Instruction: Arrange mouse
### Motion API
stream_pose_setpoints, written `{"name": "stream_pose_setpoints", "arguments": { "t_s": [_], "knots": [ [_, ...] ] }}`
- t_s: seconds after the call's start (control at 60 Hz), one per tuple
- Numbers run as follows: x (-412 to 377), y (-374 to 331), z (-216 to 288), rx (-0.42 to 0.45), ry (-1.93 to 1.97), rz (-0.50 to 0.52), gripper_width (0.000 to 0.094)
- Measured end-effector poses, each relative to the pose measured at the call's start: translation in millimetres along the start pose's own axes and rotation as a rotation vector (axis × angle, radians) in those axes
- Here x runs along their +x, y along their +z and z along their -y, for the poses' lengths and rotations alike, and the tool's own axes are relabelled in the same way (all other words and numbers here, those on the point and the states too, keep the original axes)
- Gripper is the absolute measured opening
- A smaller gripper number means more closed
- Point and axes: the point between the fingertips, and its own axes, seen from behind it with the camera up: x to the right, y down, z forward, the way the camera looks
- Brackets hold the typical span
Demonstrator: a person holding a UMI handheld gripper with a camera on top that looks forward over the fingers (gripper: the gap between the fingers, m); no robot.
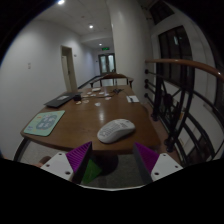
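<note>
A white computer mouse (115, 130) lies on the near end of a long wooden table (75, 118), just ahead of my fingers. My gripper (113, 158) is open and empty, held just short of the table's near edge. Its purple pads (77, 158) stand wide apart on either side, with nothing between them. A green-edged mouse mat (43, 123) lies on the table to the left of the mouse.
A dark laptop or keyboard (58, 100) lies farther along the table's left side. Small items (98, 94) and a white paper (132, 98) lie at the far end. A railing (185, 95) runs along the right. A corridor with doors lies beyond.
</note>
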Motion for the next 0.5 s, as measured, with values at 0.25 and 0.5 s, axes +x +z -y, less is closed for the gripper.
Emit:
{"name": "stream_pose_setpoints", "arguments": {
  "t_s": [0.25,0.5],
  "knots": [
    [-8.7,88.4,20.3,-0.038,-0.031,-0.061,0.0828],
    [-7.0,147.6,50.6,-0.004,0.008,-0.168,0.056]
  ]
}}
